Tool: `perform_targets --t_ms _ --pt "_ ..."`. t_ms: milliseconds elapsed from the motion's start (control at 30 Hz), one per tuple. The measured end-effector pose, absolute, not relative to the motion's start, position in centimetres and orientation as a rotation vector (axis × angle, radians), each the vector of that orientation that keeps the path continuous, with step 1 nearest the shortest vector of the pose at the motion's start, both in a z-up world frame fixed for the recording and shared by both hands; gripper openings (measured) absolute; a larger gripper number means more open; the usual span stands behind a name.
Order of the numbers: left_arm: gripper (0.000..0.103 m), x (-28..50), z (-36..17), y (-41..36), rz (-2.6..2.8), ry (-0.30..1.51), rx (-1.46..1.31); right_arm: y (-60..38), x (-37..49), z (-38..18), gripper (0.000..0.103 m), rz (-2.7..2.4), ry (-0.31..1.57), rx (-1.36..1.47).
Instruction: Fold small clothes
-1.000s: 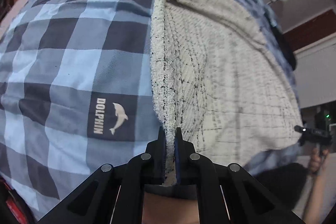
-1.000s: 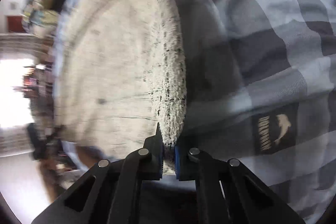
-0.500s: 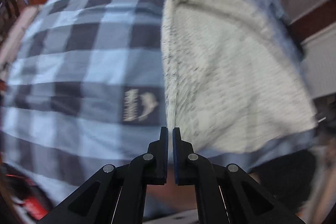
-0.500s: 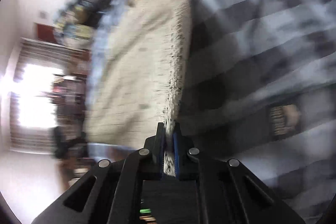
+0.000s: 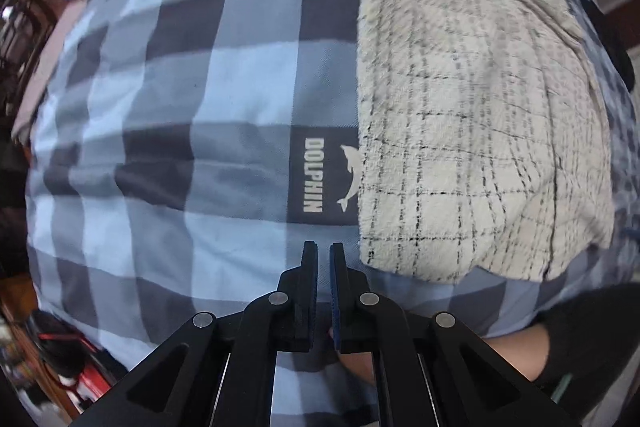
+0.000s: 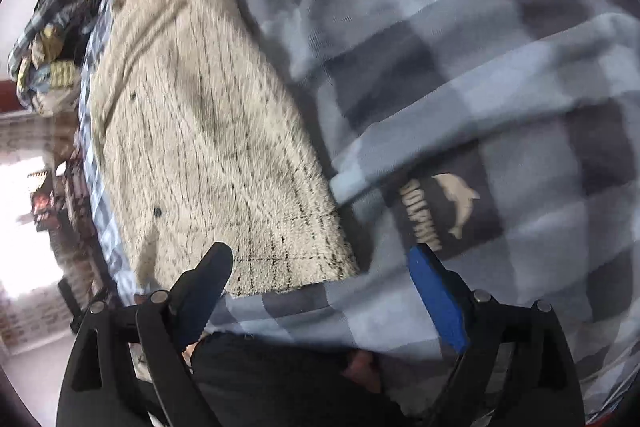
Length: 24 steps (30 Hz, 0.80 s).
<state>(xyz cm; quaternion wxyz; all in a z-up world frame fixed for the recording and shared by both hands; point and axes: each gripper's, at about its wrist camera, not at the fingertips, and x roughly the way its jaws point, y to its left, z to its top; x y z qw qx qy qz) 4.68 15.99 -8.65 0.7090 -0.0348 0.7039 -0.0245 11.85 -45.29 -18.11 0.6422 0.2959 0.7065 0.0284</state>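
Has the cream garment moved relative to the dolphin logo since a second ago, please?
Yes. In the left wrist view the cream garment has shifted towards the dolphin logo on the bedcover; its left edge now overlaps the logo, where before it lay clear to the right.

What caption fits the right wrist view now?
Right tool, jaws just opened, above the near corner of the cream checked garment on the blue checked bedcover.

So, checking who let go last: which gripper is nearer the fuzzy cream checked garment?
Right gripper: open, straddling the garment's near corner. Left gripper: shut, beside its edge.
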Motion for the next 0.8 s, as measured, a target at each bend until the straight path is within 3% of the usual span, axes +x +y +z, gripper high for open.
perform_targets --t_ms 133,167,200,233,267,567,633,667,700,800 --pt "0.007 5.0 -9.6 15.6 -0.073 1.566 -0.085 -43.2 13.7 -22.0 0.088 0.214 1.739 0.609" --pt "0.019 5.0 -9.9 15.6 -0.083 1.571 -0.093 -43.0 14.0 -22.8 0.088 0.224 1.758 0.592" --pt "0.064 4.9 -10.2 15.7 -0.09 1.583 -0.107 -42.7 14.3 -23.9 0.088 0.238 1.776 0.593" --pt "0.097 4.9 -10.5 15.8 -0.092 1.591 -0.125 -42.7 14.1 -24.5 0.088 0.272 1.785 0.614" --pt "0.101 4.9 -10.7 15.8 -0.101 1.597 -0.139 -42.5 13.9 -24.7 0.088 0.31 1.791 0.63" --pt "0.1 5.8 -12.1 13.9 -0.115 1.596 -0.072 -39.6 15.3 -24.4 0.086 0.397 1.689 0.705" --pt "0.091 6.3 -12.6 13.2 -0.12 1.593 -0.037 -38.5 15.5 -23.9 0.064 0.402 1.685 0.659" --pt "0.083 6.5 -13.1 12.9 -0.111 1.604 -0.015 -37.8 15.6 -23.6 0.033 0.404 1.694 0.634" --pt "0.073 6.7 -13.9 12.8 -0.096 1.622 -0.007 -37.2 15.5 -23.2 0.013 0.404 1.702 0.606" --pt "0.055 7.6 -15.8 12.7 -0.087 1.657 -0.076 -35.8 15.6 -21.2 0.009 0.402 1.657 0.567"
